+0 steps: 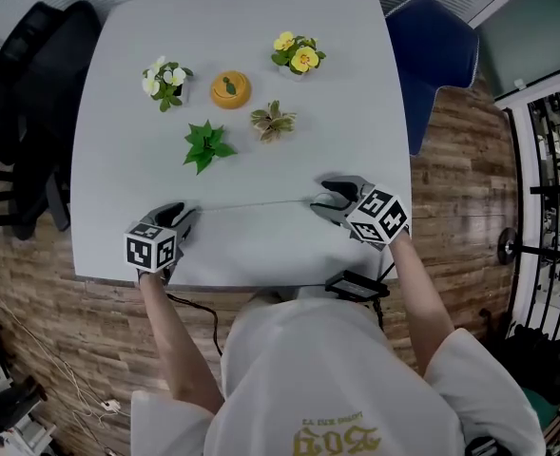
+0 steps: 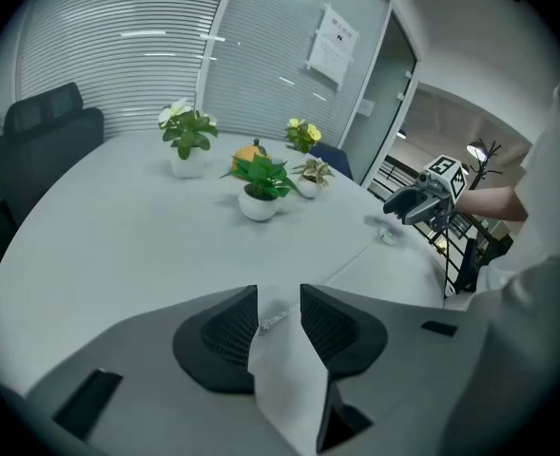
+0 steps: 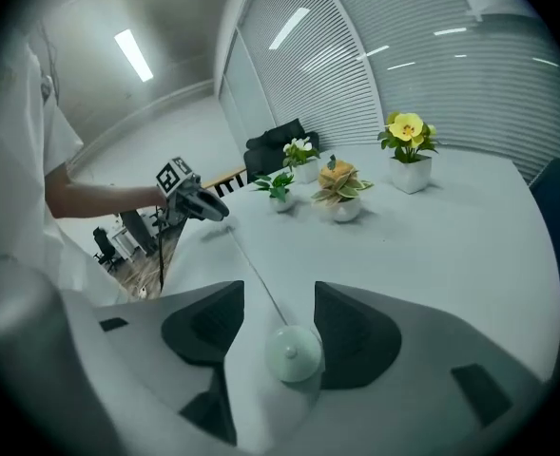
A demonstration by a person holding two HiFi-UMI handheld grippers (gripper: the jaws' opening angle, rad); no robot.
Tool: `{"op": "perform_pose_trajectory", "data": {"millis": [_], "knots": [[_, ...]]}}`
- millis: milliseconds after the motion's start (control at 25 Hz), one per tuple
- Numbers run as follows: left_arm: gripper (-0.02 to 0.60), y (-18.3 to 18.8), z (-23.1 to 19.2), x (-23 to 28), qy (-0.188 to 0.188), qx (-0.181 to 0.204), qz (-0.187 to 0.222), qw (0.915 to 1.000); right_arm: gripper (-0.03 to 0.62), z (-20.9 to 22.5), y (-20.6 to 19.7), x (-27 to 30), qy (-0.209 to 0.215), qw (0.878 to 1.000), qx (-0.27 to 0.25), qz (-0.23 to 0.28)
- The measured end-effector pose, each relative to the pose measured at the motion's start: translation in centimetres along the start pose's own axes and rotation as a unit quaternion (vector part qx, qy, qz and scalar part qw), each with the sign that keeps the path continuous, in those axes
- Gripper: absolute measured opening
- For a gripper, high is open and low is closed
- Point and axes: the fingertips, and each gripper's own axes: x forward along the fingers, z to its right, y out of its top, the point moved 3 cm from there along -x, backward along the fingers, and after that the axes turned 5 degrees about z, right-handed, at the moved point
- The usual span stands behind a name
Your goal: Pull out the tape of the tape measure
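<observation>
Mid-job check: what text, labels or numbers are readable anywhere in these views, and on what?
Nothing reads cleanly.
Yellow print on the shirt: upside down, blurred.
Notice on the glass wall: too small.
Marker cubes: square patterns only, no words.

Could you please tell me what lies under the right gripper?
The white tape measure case lies on the table between the right gripper's open jaws, its tape running to the left gripper. In the head view the gripper hides most of it.
</observation>
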Motion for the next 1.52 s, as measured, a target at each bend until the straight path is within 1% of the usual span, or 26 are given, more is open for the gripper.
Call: {"op": "perform_pose_trajectory", "data": {"millis": [200, 320, 480, 640, 680, 800, 920, 1040, 1160, 1240, 1320, 1400, 1440, 1520], "knots": [[0.106, 1.1, 2.7, -0.3, -0.011, -0.014, 0.051, 0.9986, 0.239, -1.7, 1.7, -0.1, 0.003, 0.999, 0.017, 0.041], [0.078, 1.9, 4.2, -0.7, -0.011, -0.022, 0.084, 0.9962, 0.221, -2.5, 2.4, -0.4, 0.013, 0.995, 0.056, 0.076], [0.043, 2.8, 5.9, -1.3, -0.010, -0.023, 0.119, 0.9926, 0.159, -3.2, 3.2, -1.2, 0.011, 0.989, 0.089, 0.119], [0.017, 3.9, 7.5, -2.0, -0.011, -0.023, 0.147, 0.9888, 0.058, -3.8, 4.1, -2.6, 0.003, 0.980, 0.117, 0.163], [0.014, 4.4, 7.9, -2.3, -0.012, -0.027, 0.159, 0.9869, 0.040, -3.9, 4.4, -3.1, -0.003, 0.976, 0.126, 0.178], [0.006, 6.0, 9.2, -3.6, -0.012, -0.047, 0.200, 0.9786, 0.020, -4.4, 5.8, -4.5, -0.027, 0.964, 0.142, 0.223], [0.003, 7.3, 10.6, -5.0, -0.005, -0.055, 0.232, 0.9711, 0.017, -5.6, 7.5, -5.9, -0.046, 0.956, 0.136, 0.255], [0.003, 8.8, 11.9, -6.2, 0.005, -0.039, 0.259, 0.9650, 0.015, -6.5, 8.7, -7.0, -0.079, 0.951, 0.118, 0.274], [0.003, 10.4, 13.1, -7.7, 0.023, -0.017, 0.287, 0.9574, 0.015, -7.5, 9.4, -7.8, -0.128, 0.951, 0.076, 0.270], [0.003, 11.1, 13.8, -8.4, 0.031, -0.018, 0.298, 0.9540, 0.015, -8.3, 9.7, -8.5, -0.146, 0.951, 0.054, 0.267], [0.003, 11.6, 14.5, -9.0, 0.024, -0.036, 0.306, 0.9510, 0.015, -9.0, 10.3, -9.0, -0.155, 0.950, 0.038, 0.269], [0.003, 12.1, 15.1, -9.6, 0.008, -0.060, 0.322, 0.9446, 0.015, -9.8, 10.7, -9.5, -0.156, 0.950, 0.021, 0.269], [0.003, 12.3, 15.4, -10.0, 0.005, -0.066, 0.330, 0.9417, 0.015, -10.2, 10.9, -9.7, -0.154, 0.951, 0.017, 0.269], [0.003, 12.6, 16.0, -10.7, 0.013, -0.052, 0.337, 0.9399, 0.015, -10.7, 11.1, -10.1, -0.149, 0.949, 0.021, 0.276]]}}
